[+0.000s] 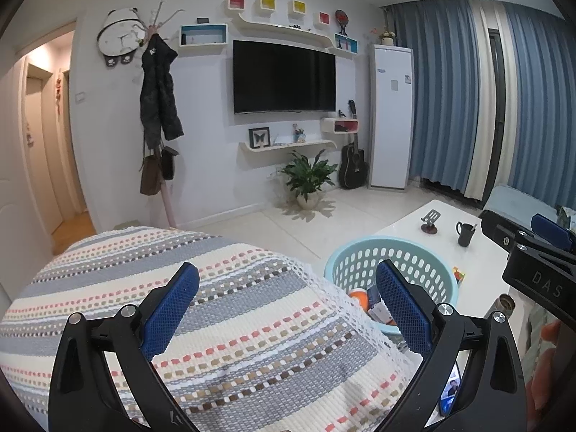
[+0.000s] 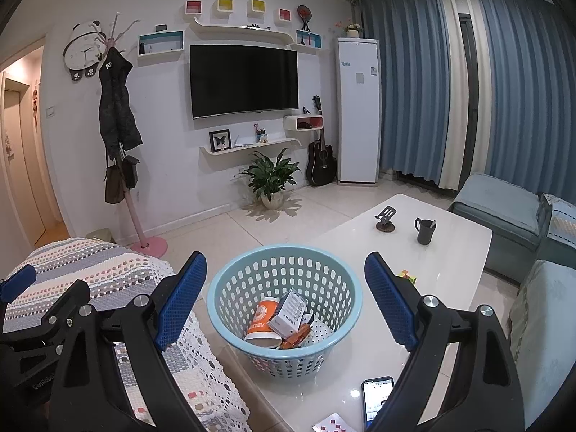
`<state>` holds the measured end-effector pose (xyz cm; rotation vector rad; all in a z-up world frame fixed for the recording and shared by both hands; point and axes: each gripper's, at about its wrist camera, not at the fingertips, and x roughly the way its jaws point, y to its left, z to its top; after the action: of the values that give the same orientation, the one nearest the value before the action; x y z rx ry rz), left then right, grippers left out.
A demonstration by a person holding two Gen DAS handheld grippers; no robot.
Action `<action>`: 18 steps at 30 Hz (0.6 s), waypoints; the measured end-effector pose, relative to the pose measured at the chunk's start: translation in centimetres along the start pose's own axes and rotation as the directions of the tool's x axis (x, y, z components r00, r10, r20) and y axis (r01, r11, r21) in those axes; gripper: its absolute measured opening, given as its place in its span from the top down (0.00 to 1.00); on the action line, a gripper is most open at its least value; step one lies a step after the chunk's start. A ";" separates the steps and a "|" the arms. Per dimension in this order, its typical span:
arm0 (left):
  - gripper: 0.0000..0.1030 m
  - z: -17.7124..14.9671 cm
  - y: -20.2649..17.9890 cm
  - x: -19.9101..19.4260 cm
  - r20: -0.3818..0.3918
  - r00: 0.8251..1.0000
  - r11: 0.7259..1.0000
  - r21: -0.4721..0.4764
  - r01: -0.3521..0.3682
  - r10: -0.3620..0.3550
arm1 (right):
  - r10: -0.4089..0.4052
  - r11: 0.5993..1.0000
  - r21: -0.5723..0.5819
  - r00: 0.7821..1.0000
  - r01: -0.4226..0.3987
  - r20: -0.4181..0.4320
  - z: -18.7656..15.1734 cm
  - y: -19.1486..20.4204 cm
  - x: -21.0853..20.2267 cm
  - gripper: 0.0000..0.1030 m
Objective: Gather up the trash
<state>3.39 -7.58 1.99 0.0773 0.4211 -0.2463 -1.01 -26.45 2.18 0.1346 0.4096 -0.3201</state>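
A light blue perforated basket point(image 2: 284, 309) stands on the white table point(image 2: 450, 252). It holds an orange paper cup point(image 2: 262, 320), a white box point(image 2: 288, 311) and orange wrappers point(image 2: 297, 336). My right gripper point(image 2: 284, 298) is open and empty, held above and in front of the basket. My left gripper point(image 1: 288, 309) is open and empty over the striped woven sofa cover point(image 1: 216, 324); the basket point(image 1: 360, 262) shows to its right, partly hidden by the cover. The right gripper's body point(image 1: 532, 252) shows at the right edge of the left wrist view.
On the table are a black mug point(image 2: 424, 230), a phone stand point(image 2: 385, 217), a small colourful cube point(image 2: 408, 275), a lit phone point(image 2: 376, 399) and a red-patterned card point(image 2: 333, 424). A grey-blue sofa point(image 2: 504, 212) lies right. A coat rack point(image 2: 118, 126) and potted plant point(image 2: 271, 176) stand by the TV wall.
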 end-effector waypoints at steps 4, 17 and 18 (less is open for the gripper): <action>0.08 0.1 -0.2 0.1 -0.001 1.000 1.000 0.002 0.000 0.000 | 0.000 1.000 -0.001 1.000 0.000 -0.002 0.1 0.0 0.0 0.17; 0.08 0.1 -0.2 0.2 -0.006 1.000 1.000 0.000 0.000 0.000 | 0.002 1.000 -0.001 1.000 -0.002 -0.006 -0.1 0.2 0.2 0.17; 0.08 0.0 -0.3 0.2 -0.007 1.000 1.000 -0.001 0.001 -0.001 | 0.003 1.000 -0.002 1.000 -0.003 -0.007 -0.2 0.2 0.3 0.17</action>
<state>3.46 -7.96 1.94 0.0773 0.4277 -0.2466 -0.73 -26.28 1.93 0.1348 0.4166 -0.3169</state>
